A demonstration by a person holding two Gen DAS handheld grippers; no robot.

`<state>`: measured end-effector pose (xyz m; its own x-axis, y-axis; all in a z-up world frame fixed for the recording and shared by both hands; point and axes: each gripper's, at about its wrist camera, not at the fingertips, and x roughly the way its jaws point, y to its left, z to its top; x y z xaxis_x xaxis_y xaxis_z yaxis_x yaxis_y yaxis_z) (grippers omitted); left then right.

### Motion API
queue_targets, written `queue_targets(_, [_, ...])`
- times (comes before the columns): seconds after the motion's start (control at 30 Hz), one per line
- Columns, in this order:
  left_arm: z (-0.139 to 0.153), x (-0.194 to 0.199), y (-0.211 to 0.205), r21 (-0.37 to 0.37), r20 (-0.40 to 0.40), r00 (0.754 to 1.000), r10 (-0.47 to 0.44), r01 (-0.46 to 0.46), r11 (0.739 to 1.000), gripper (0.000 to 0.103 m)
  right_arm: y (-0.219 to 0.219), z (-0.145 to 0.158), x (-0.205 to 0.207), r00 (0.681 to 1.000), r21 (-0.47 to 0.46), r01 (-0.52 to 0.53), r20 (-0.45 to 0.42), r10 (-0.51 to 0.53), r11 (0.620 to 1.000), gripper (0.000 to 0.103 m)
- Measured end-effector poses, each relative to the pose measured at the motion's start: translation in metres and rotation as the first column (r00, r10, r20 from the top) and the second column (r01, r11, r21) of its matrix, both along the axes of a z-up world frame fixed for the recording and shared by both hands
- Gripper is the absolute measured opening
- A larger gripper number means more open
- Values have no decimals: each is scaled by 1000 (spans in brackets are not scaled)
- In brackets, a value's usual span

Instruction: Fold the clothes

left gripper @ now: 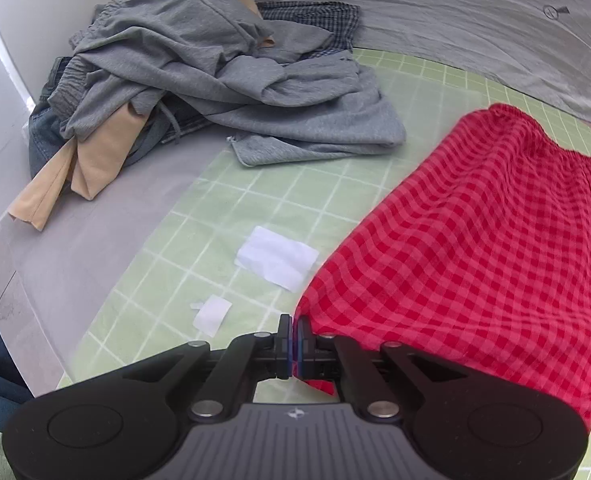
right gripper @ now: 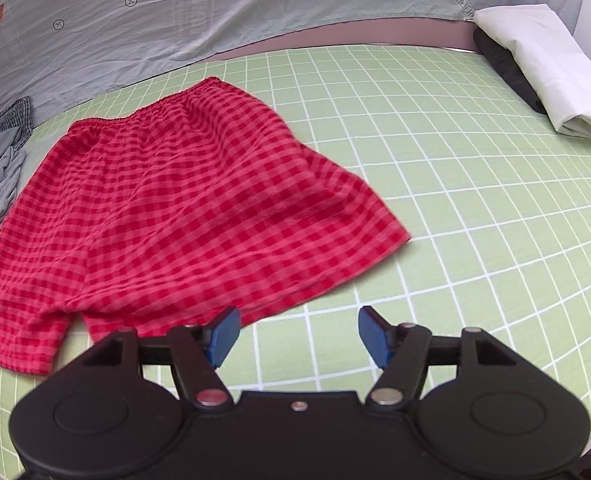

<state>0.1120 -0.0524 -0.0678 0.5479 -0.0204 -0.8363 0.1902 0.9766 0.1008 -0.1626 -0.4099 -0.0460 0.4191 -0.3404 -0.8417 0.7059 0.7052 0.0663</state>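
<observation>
Red checked shorts [right gripper: 183, 200] lie spread on the green grid mat [right gripper: 455, 184], waistband away from me. They also show in the left wrist view [left gripper: 475, 248]. My left gripper [left gripper: 294, 326] is shut on the hem corner of the shorts' left leg, close to the mat. My right gripper [right gripper: 298, 332] is open and empty, just in front of the right leg's hem, its left finger [right gripper: 224, 334] at the edge of the cloth.
A heap of grey, tan and checked clothes [left gripper: 199, 72] lies at the mat's left. Two white paper scraps [left gripper: 276, 257] lie near the left gripper. Folded white and dark garments [right gripper: 543, 60] sit at the far right. A carrot-print sheet [right gripper: 215, 8] lies behind the mat.
</observation>
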Motion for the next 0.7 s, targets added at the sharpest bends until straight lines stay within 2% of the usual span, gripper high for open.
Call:
queue_targets(0.07, [7,-4,-8,-32,13,1000,8,-7,999,2,-10,-1,-5,1000,1,-5,-2,5,1000,66])
queue_targets(0.2, [19,-28,-48,-88,35,998,-53,56,995,2,-32,-2,-12,1000,4,-3,-5,3,1000,67])
queue_targets(0.37, [29,-68,-129,-212,32,983,-180,183,960,2,-58,-5,-19,1000,-2,-26,-12,26,1000,67])
queue_targets(0.47, [25,-96,-187,-291,4,950,-313,300,908,2,-69,-5,-25,999,-13,-43,-18,43,999,67])
queue_targets(0.5, [21,-110,-206,-302,-3,929,-371,353,886,3,-71,-6,-27,999,-13,-45,-19,44,999,67])
queue_targets(0.57, [7,-142,-242,-281,-17,870,-492,468,838,8,-79,-8,-32,999,-14,-41,-25,41,999,67])
queue_targets(0.6, [2,-155,-254,-253,-23,852,-522,501,828,10,-83,-9,-35,999,-14,-35,-28,35,999,67])
queue_targets(0.63, [-3,-167,-263,-229,-36,840,-542,521,822,20,-86,-10,-37,999,-12,-27,-31,26,1000,67])
queue_targets(0.7, [-8,-180,-266,-231,-61,835,-548,522,821,32,-91,-11,-41,999,-11,-14,-33,13,1000,67])
